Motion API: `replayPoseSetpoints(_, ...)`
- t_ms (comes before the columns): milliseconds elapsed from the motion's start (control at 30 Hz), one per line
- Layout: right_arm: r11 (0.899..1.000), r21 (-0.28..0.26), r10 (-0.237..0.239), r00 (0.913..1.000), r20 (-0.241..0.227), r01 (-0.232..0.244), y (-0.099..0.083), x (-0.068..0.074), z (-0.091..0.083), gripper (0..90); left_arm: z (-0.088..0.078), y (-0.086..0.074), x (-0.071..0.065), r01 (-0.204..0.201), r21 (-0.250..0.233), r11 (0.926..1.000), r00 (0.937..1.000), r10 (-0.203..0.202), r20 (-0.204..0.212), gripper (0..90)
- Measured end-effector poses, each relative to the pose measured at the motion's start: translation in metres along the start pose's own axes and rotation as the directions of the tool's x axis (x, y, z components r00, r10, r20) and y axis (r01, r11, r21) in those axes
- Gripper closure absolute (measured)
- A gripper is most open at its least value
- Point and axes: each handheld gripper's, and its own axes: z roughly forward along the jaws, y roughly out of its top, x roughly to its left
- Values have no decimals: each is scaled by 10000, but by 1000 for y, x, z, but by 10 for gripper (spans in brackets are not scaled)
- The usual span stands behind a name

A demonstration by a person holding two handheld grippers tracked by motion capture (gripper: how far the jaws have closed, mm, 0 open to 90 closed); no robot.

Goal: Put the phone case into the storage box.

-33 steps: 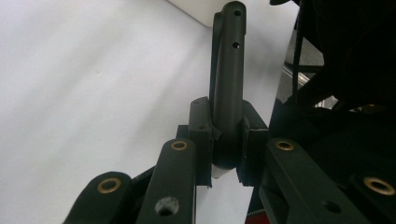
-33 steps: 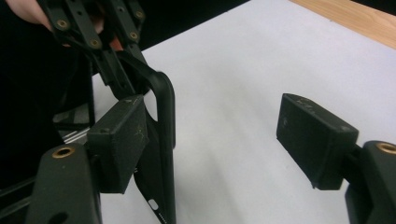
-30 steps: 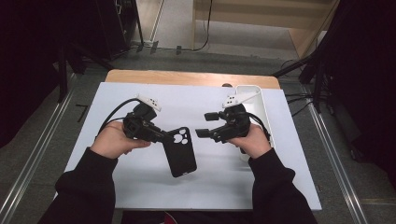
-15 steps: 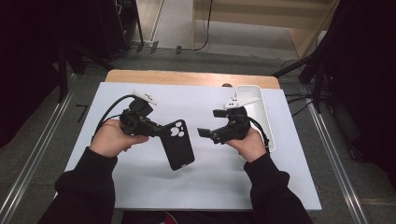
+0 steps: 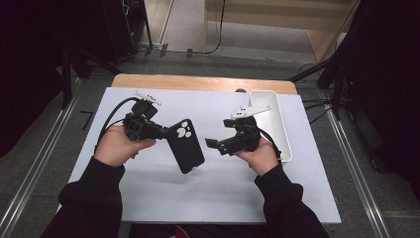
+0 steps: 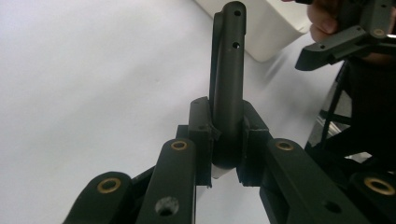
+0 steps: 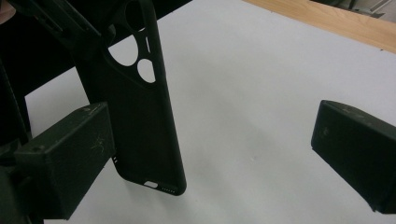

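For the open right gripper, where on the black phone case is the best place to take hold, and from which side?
Probably the free lower end of the phone case, coming from its right, jaws across its thin edges. The left gripper already clamps the camera-cutout end, and the right gripper stands open beside the case.

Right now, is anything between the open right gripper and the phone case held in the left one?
Nothing visible. The phone case is clamped in the left gripper; the right gripper, jaws wide apart, faces it across bare white table.
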Motion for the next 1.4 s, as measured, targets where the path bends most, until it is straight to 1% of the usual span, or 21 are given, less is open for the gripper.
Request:
replayPoseSetpoints(100, 10000, -27, 3, 10000, 99, -2, -1, 3, 4, 0, -1, 0, 1, 38, -47, 10000, 9999, -38, -111, 788)
replayPoseSetpoints(200, 10000, -76, 22, 9997, 228, -21, -2, 6, 7, 0, -1, 1, 1, 170, -135, 9998, 9996, -173, -224, 788)
replayPoseSetpoints(333, 9997, -248, 40, 9993, 366, -31, -3, 8, 9, 0, -2, 1, 2, 386, -217, 9990, 9982, -395, -455, 788)
replayPoseSetpoints(433, 9992, -390, 111, 9992, 379, -96, -4, 10, 11, 0, -2, 1, 2, 640, -321, 9974, 9966, -655, -492, 788)
replayPoseSetpoints(567, 9985, -529, 177, 9988, 462, -152, -5, 13, 15, 0, -1, 2, 3, 832, -411, 9957, 9939, -859, -694, 788)
replayPoseSetpoints(633, 9983, -584, 109, 9988, 473, -81, -5, 14, 16, 0, -2, 2, 3, 937, -475, 9945, 9929, -968, -688, 787)
replayPoseSetpoints(667, 9980, -628, 134, 9989, 450, -106, -5, 15, 17, 0, -2, 2, 3, 916, -520, 9944, 9930, -951, -697, 788)
replayPoseSetpoints(733, 9977, -625, 257, 9996, 146, -248, -5, 15, 18, 0, -1, 2, 1, 806, -626, 9948, 9929, -857, -829, 788)
replayPoseSetpoints(767, 9976, -638, 275, 9995, 161, -265, -6, 15, 19, 0, -1, 2, 0, 830, -634, 9945, 9924, -883, -857, 788)
replayPoseSetpoints(833, 9977, -673, 139, 9995, 294, -119, -6, 17, 21, 0, 1, 3, 0, 827, -581, 9949, 9925, -875, -851, 788)
replayPoseSetpoints(933, 9983, -535, -220, 9981, 582, 252, -7, 21, 25, 0, 3, 3, 0, 936, -519, 9943, 9914, -979, -873, 787)
replayPoseSetpoints(1000, 9985, -504, -190, 9984, 528, 217, -7, 24, 28, 0, 4, 3, 0, 1096, -531, 9926, 9898, -1139, -858, 787)
replayPoseSetpoints(1167, 9982, -526, -268, 9983, 527, 296, -6, 32, 32, 0, 7, 4, -1, 1331, -458, 9900, 9871, -1365, -835, 788)
replayPoseSetpoints(1267, 9978, -536, -344, 9974, 627, 378, -5, 36, 35, 0, 8, 4, -2, 1475, -442, 9881, 9849, -1508, -851, 788)
replayPoseSetpoints(1400, 9981, -518, -297, 9968, 743, 336, -5, 40, 38, 0, 9, 4, -2, 1661, -368, 9854, 9816, -1687, -890, 788)
